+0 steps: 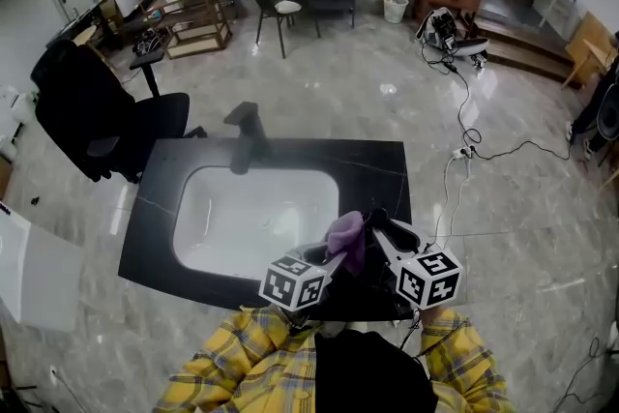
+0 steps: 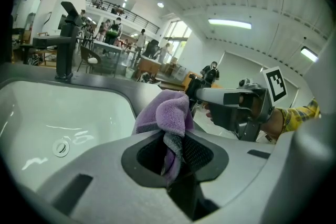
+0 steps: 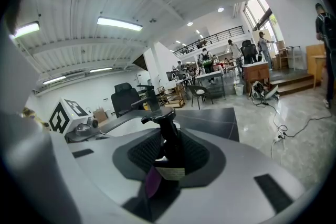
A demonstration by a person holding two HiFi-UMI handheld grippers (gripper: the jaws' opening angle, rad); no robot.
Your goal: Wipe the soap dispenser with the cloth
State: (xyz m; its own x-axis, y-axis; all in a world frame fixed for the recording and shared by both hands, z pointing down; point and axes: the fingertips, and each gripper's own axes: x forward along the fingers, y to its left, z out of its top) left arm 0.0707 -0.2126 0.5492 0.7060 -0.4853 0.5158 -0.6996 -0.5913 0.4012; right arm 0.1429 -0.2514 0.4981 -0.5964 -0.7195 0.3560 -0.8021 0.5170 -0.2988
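Observation:
My left gripper (image 2: 176, 159) is shut on a purple cloth (image 2: 168, 112), which bunches up above its jaws. In the head view the cloth (image 1: 346, 238) sits between the two grippers over the front right of the black counter (image 1: 372, 171). My right gripper (image 3: 168, 159) is shut on a black soap dispenser (image 3: 169, 136), upright, with its pump head (image 3: 157, 112) pointing left. From the left gripper view, the right gripper (image 2: 231, 103) lies just beyond the cloth, and the dispenser's dark top (image 2: 192, 87) touches or nearly touches the cloth's right edge.
A white sink basin (image 1: 253, 220) is set in the counter, with a black faucet (image 1: 248, 132) at its far rim. A black office chair (image 1: 92, 116) stands at the left. A cable (image 1: 474, 145) runs over the marble floor on the right.

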